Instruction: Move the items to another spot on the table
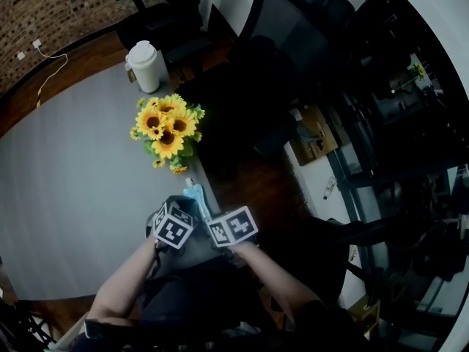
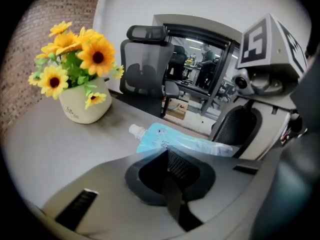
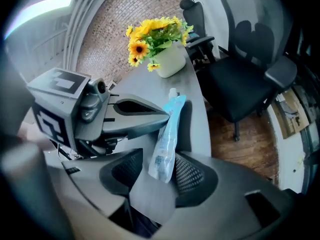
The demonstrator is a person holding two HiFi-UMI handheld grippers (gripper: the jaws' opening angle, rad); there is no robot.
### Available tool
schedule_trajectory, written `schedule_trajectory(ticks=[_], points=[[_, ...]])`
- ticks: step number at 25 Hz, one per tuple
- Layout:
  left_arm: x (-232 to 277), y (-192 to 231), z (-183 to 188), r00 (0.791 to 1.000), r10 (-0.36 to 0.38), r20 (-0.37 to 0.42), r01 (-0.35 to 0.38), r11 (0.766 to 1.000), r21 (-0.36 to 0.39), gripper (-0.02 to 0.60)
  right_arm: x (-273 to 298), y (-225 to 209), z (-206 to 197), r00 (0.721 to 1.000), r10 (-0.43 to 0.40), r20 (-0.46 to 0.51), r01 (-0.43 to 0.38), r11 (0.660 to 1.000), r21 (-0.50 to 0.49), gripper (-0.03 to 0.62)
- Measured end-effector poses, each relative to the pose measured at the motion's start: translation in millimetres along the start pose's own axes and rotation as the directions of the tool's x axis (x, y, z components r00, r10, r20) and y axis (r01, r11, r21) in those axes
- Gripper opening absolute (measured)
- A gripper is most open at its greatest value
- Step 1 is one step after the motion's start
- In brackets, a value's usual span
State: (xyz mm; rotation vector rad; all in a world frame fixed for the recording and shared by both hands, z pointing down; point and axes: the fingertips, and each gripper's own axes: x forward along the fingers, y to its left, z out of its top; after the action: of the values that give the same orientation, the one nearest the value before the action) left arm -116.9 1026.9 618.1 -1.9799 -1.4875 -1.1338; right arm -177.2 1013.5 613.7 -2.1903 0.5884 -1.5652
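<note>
Left gripper: fingers pressed together, tips right at the near edge of the blue pouch. Can't tell if a thin bit of the edge is pinched. Probably pinning or steadying the pouch so the other side can get a hold.

Right gripper: fingers spread, with the pouch's bottom end between them. The right pad sits at the pouch's side and the left pad stands clear of it, so there's no squeeze yet. Looks lined up for a grab along the pouch's length.

The pouch lies on the grey table near its edge, capped spout pointing toward the sunflower pot, which is near but apart from it. A white lidded cup stands further off at the far end. An office chair sits just past the table edge.

Pose: both grippers angle steeply down and forward. They're close together, marker cubes almost touching in the head view, with the left tip meeting the pouch nearer the spout than the right. Forearms converge from the person's body and both hands are low over the table edge.

Judgement: the pouch is the first item being taken, and nothing has been moved yet.
</note>
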Motion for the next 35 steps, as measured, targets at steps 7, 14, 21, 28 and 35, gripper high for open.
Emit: schedule_trajectory(ticks=[7,14,21,28,35], points=[[-2.6,21.0,2.5,1.000,0.019,0.024,-0.018,0.998,-0.053,0.012,-57.7,3.4,4.9,0.987,0.099,0.125,-0.099,0.995,-0.008,0.193],[-9.3,28.5,8.0,0.997,0.050,0.062,-0.037,0.980,-0.198,0.018,-32.7,43.1,26.6,0.951,0.260,0.165,-0.248,0.965,-0.088,-0.017],[-58.8,37.5,17.6,0.973,0.128,0.191,-0.082,0.970,-0.231,0.020,12.4,9.1,20.1,0.990,0.116,0.077,-0.105,0.985,-0.138,-0.020],[-126.0,57.2,-7.1,0.944,0.226,0.238,-0.132,0.926,-0.355,0.005,-26.7,44.2,53.8,0.911,0.318,0.261,-0.270,0.941,-0.203,-0.020],[-217.8,52.7,-30.8,0.852,0.424,0.307,-0.235,0.834,-0.499,0.005,-97.3,114.1,102.8,0.708,0.628,0.322,-0.526,0.774,-0.354,-0.020]])
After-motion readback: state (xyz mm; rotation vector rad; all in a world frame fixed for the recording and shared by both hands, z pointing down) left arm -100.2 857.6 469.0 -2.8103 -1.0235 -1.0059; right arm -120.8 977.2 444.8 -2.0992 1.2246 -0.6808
